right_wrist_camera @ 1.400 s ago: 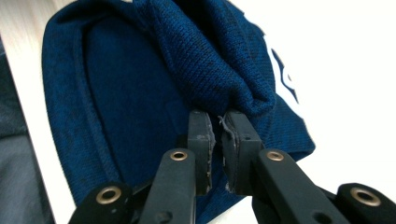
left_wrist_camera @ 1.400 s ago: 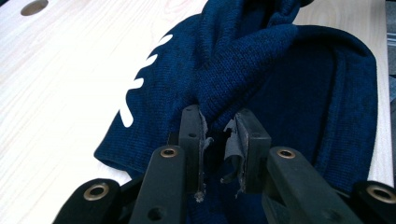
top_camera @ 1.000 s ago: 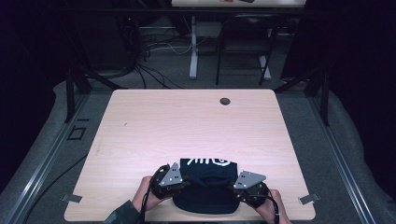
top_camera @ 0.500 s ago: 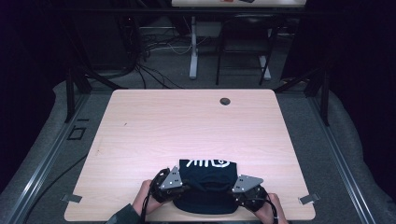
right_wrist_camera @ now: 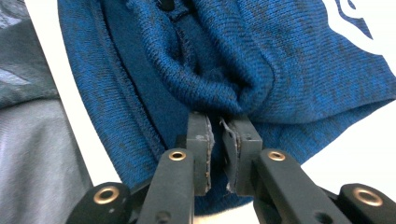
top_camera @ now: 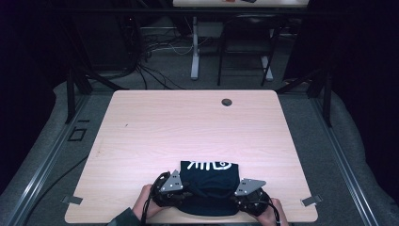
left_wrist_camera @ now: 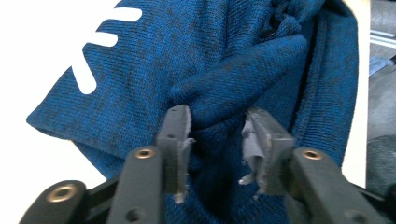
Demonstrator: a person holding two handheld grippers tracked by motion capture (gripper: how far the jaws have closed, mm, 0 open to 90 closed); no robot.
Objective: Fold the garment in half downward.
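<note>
Both grippers sit at the near edge of the table, at about 6 o'clock in the high view, one at each near corner of a folded dark blue sweater (top_camera: 208,187).

Left gripper (left_wrist_camera: 218,135): its jaws stand apart and have just been opening. A fold of knit lies between them, but the pads no longer press on it; a gap shows on both sides of the fold. In the high view this gripper (top_camera: 178,194) is at the sweater's 7 o'clock corner, with the person's left hand (top_camera: 143,205) behind it.

Right gripper (right_wrist_camera: 218,135): its jaws are drawn nearly together, clamped on a pinch of the sweater's edge, which bunches up just above the pads. In the high view it (top_camera: 241,197) is at the sweater's 5 o'clock corner, with the right hand (top_camera: 270,211) behind it.

The sweater lies flat on the wooden table (top_camera: 188,127) as a compact, roughly square bundle, centred near the front edge. White lettering (top_camera: 207,165) shows along its far side, at 12 o'clock. Beyond it the tabletop is bare except for a small dark round hole (top_camera: 227,101) near the far edge.

Judging by its neat shape, the folding looks nearly done. The left side appears to be let go already; what seems left is for the right gripper to release its pinch and for both to draw back.
</note>
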